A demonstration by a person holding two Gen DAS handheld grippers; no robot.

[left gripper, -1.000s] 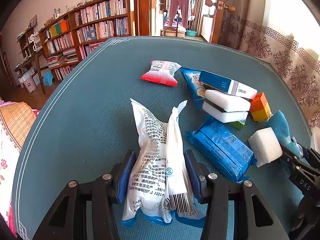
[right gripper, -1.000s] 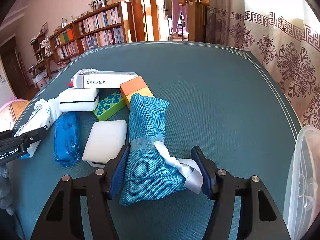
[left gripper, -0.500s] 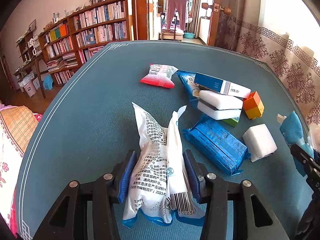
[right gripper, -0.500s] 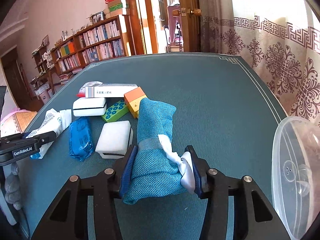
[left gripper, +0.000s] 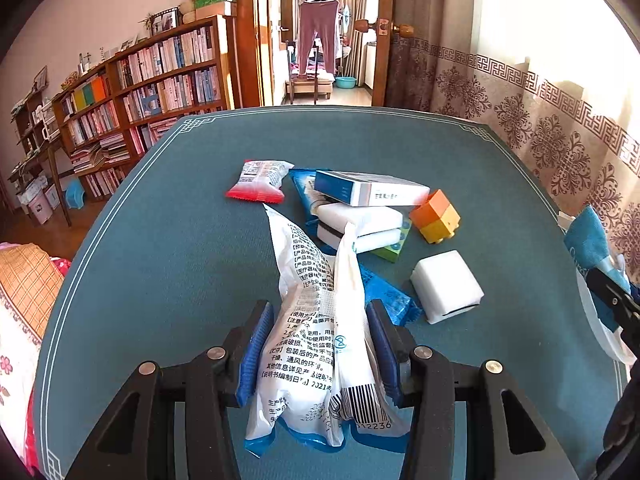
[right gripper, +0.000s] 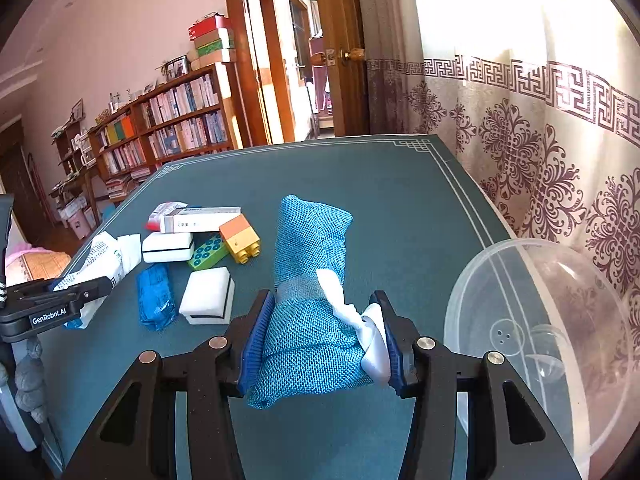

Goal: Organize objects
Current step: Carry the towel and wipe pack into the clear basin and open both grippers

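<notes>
My left gripper (left gripper: 318, 348) is shut on a white printed plastic packet (left gripper: 316, 320) and holds it above the green table (left gripper: 160, 248). My right gripper (right gripper: 320, 336) is shut on a blue woven cloth pouch (right gripper: 308, 280) with a white ribbon, raised above the table next to a clear plastic bin (right gripper: 532, 320) at the right. The left gripper (right gripper: 86, 290) with its packet also shows at the left of the right wrist view. The pouch (left gripper: 588, 240) shows at the right edge of the left wrist view.
On the table lie a red snack packet (left gripper: 260, 182), a blue-white box (left gripper: 368, 192) on white sponges (left gripper: 360, 224), an orange-yellow brick (left gripper: 436, 216), a green brick (right gripper: 206, 254), a white sponge (left gripper: 446, 286) and a blue wipes pack (right gripper: 154, 296). Bookshelves stand behind at left.
Both grippers have lifted with their loads. The right gripper carried the pouch up and rightward, and the clear bin has come into view beside it.
</notes>
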